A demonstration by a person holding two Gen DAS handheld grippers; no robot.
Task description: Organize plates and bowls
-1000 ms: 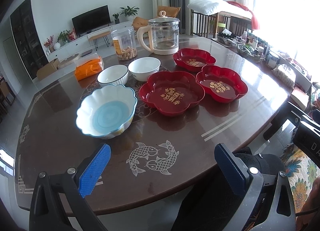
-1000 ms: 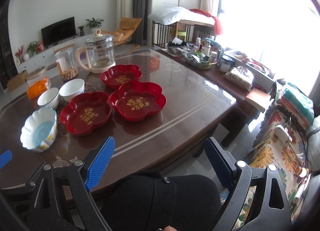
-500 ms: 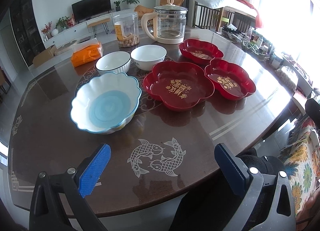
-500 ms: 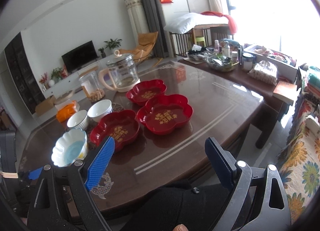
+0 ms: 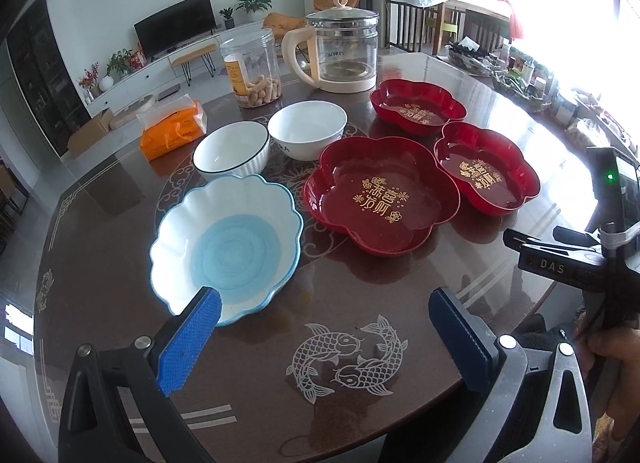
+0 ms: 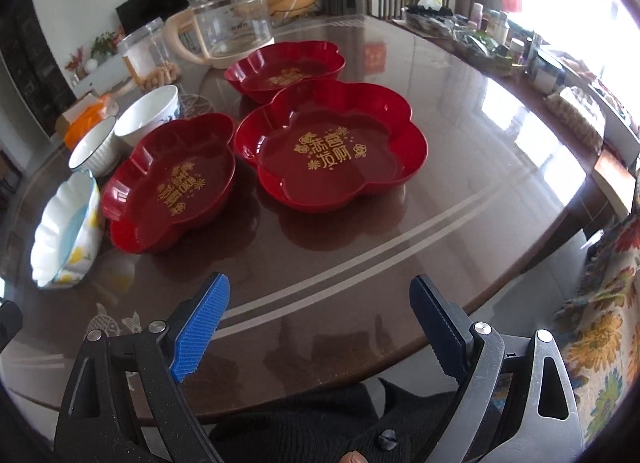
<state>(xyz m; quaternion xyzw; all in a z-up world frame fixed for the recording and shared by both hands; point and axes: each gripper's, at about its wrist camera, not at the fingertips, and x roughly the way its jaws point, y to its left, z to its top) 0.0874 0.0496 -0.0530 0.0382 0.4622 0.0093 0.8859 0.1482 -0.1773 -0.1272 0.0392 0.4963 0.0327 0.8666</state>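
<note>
Blue bowl point(image 5: 226, 249): scalloped, white rim, blue inside; near the left front of the table, empty, upright.
Ribbed bowl point(image 5: 231, 151): white with dark rim, just behind the blue bowl.
Plain bowl point(image 5: 307, 130): white, just right of the ribbed bowl, very close to it.
Large red plate point(image 5: 380, 194): flower-shaped, gold lettering, right of the blue bowl, near but apart.
Right red plate point(image 5: 486, 173): same shape, smaller, very close to the large one; contact not clear.
Far red plate point(image 5: 418, 106): behind the other two, in front of the kettle.
Left gripper point(image 5: 324, 337): blue pads wide apart, nothing between them; above the fish pattern point(image 5: 348, 359), left pad point(image 5: 190, 339) overlapping the blue bowl's near rim in view, contact not clear.
Right gripper point(image 6: 320, 325): pads wide apart, empty; above the table's near edge, facing the right red plate.
Table point(image 5: 96, 239): dark, glossy, pale inlay lines.
Kettle point(image 5: 340, 53): glass, cream handle, at the back.
Jar point(image 5: 251, 67): clear, snacks at the bottom, left of the kettle.
Orange packet point(image 5: 172, 129): left of the ribbed bowl.
Hand point(image 5: 612, 363): at the right edge of the left view, holding the other tool.
</note>
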